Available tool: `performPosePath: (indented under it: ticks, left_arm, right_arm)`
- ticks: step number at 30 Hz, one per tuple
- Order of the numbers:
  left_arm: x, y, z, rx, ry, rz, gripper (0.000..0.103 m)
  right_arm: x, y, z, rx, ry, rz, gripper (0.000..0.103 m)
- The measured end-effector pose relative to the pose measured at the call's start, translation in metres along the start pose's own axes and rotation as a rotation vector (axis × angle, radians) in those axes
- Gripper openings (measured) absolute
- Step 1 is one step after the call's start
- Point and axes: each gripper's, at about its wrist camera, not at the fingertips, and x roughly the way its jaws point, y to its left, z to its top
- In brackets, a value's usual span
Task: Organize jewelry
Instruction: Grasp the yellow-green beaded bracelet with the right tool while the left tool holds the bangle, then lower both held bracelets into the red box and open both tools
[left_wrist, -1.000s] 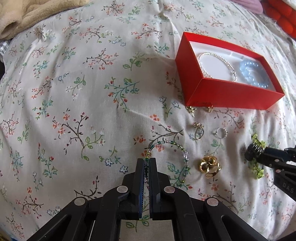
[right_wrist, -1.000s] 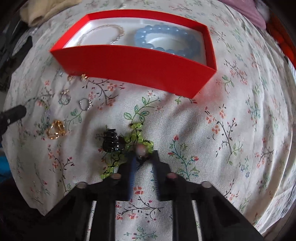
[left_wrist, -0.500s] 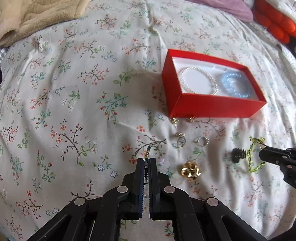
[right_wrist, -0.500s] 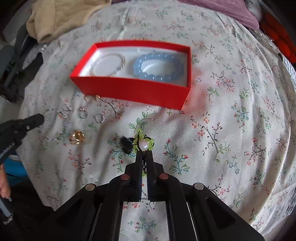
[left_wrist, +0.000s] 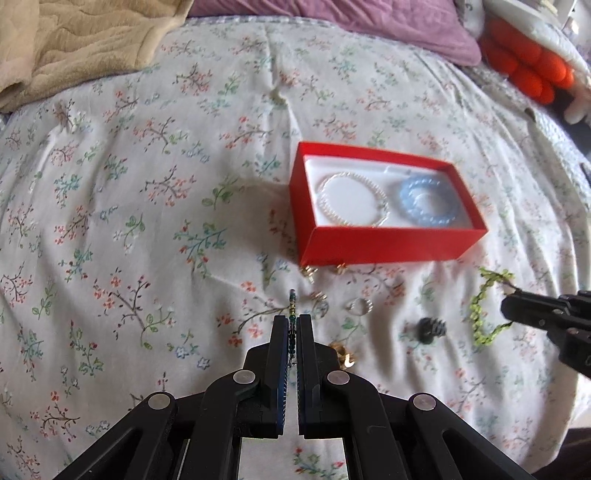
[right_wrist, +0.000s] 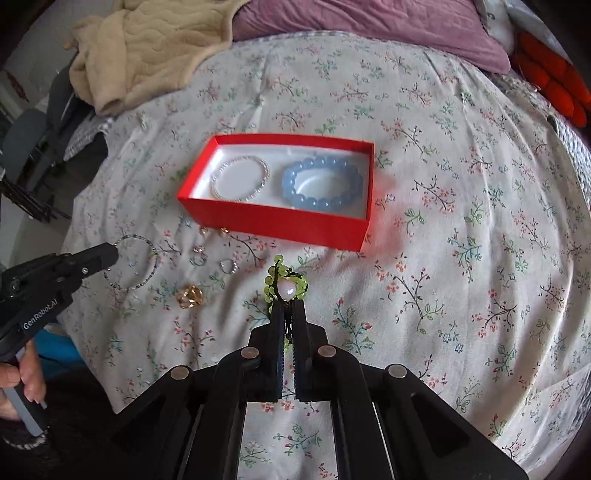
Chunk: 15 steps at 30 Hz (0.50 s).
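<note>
A red box (left_wrist: 384, 243) (right_wrist: 280, 221) on the floral bedspread holds a silver bead bracelet (left_wrist: 352, 201) (right_wrist: 240, 178) and a blue bead bracelet (left_wrist: 428, 201) (right_wrist: 321, 182). My left gripper (left_wrist: 293, 321) (right_wrist: 110, 254) is shut on a thin green-beaded bracelet (left_wrist: 292, 299) (right_wrist: 135, 264), lifted above the bed. My right gripper (right_wrist: 287, 306) (left_wrist: 509, 295) is shut on a lime-green bead bracelet (right_wrist: 282, 282) (left_wrist: 484, 310) with a pale pink stone, also lifted. A gold ring (left_wrist: 343, 356) (right_wrist: 189, 296), small silver rings (left_wrist: 360, 306) (right_wrist: 228, 266), small earrings (left_wrist: 310, 271) and a black coil hair tie (left_wrist: 430, 328) lie in front of the box.
A beige blanket (left_wrist: 81, 44) (right_wrist: 147, 55) lies at the far left, a purple pillow (left_wrist: 369, 22) (right_wrist: 369, 26) at the back, an orange plush (left_wrist: 532, 70) at the far right. A dark chair (right_wrist: 33, 136) stands beside the bed's left edge.
Both grippers have risen and pulled back from the bed, each lifting its bracelet. The right gripper closed on the lime-green bracelet and picked it up off the black hair tie.
</note>
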Motion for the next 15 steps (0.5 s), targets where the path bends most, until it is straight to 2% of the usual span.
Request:
performPosePath:
  ticks: [15]
  left_arm:
    - [-0.004,-0.038,0.034,-0.005,-0.058,-0.087,0.000]
  right_arm:
    - [-0.016,-0.001,0.024,0.026,-0.055,0.035,0.003]
